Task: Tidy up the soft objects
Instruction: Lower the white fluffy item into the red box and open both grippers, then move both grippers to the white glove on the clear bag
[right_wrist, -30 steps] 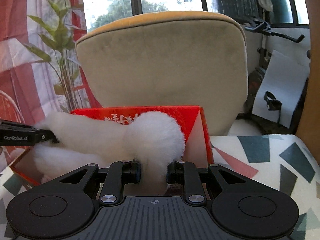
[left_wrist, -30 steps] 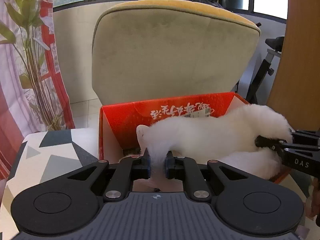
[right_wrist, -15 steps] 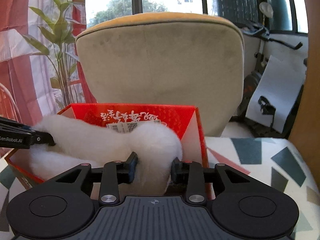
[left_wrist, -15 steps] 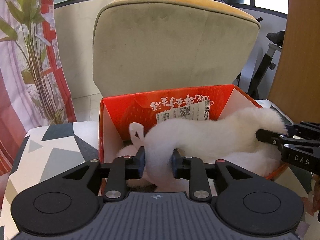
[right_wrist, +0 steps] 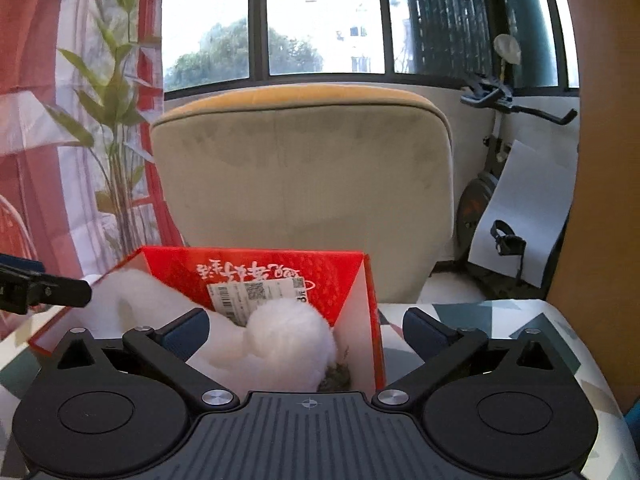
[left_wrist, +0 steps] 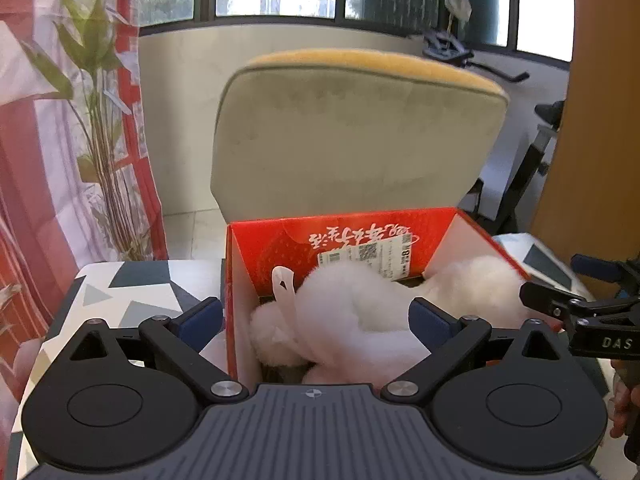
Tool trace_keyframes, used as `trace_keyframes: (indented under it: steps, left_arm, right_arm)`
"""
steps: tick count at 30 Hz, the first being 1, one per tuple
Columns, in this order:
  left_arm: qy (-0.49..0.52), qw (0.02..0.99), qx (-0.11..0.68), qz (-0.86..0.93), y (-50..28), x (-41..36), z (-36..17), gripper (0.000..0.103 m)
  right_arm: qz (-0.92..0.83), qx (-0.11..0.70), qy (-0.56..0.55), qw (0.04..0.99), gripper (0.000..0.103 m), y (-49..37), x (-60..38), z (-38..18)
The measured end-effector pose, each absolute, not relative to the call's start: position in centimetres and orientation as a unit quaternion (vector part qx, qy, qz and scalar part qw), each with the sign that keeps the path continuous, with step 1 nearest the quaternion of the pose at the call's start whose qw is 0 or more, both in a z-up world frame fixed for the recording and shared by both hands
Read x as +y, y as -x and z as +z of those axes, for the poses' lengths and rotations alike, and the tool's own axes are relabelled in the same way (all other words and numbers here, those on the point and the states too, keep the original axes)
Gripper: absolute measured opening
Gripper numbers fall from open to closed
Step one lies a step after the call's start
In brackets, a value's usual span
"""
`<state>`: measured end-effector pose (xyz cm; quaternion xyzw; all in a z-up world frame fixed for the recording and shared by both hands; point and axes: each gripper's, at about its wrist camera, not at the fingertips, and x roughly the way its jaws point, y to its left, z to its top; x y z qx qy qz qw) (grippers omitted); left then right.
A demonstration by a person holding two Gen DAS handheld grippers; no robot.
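Inside a glossy red cardboard box (left_wrist: 272, 256) on a triangle-patterned surface (left_wrist: 132, 292), a fluffy white plush toy (left_wrist: 352, 312) lies curled.
Both grippers' jaws have just been opening and stand wide apart, gripping nothing: the left gripper (left_wrist: 316, 318) straddles the box's near left corner, the toy's bulk between and beyond its blue pads (left_wrist: 202, 316); the right gripper (right_wrist: 306, 328) frames the toy's round, woolly end, untouched.

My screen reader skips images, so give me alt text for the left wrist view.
A white plush lies inside an open red box on a patterned table. The left gripper is open, its jaws having just opened, nothing between the fingers. A beige chair stands behind.
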<state>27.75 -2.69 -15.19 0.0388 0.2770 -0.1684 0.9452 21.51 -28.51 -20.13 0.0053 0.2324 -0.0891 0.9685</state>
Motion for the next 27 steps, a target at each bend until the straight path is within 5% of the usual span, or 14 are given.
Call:
trace_keyframes:
  steps: [21, 23, 27]
  left_arm:
    - [-0.052, 0.910, 0.361, -0.197, -12.1, 2.2, -23.5, 0.099]
    - [-0.052, 0.907, 0.370, -0.196, -11.6, 2.5, -24.2, 0.097]
    - [-0.023, 0.904, 0.387, -0.183, -11.1, 3.3, -25.2, 0.077]
  right_arm:
    - [-0.047, 0.273, -0.043, 0.960, 0.102, -7.6, -24.5, -25.4]
    - [-0.056, 0.278, -0.053, 0.957, 0.102, -6.5, -24.1, -26.3]
    - [-0.066, 0.284, -0.056, 0.955, 0.102, -4.4, -23.7, -27.7]
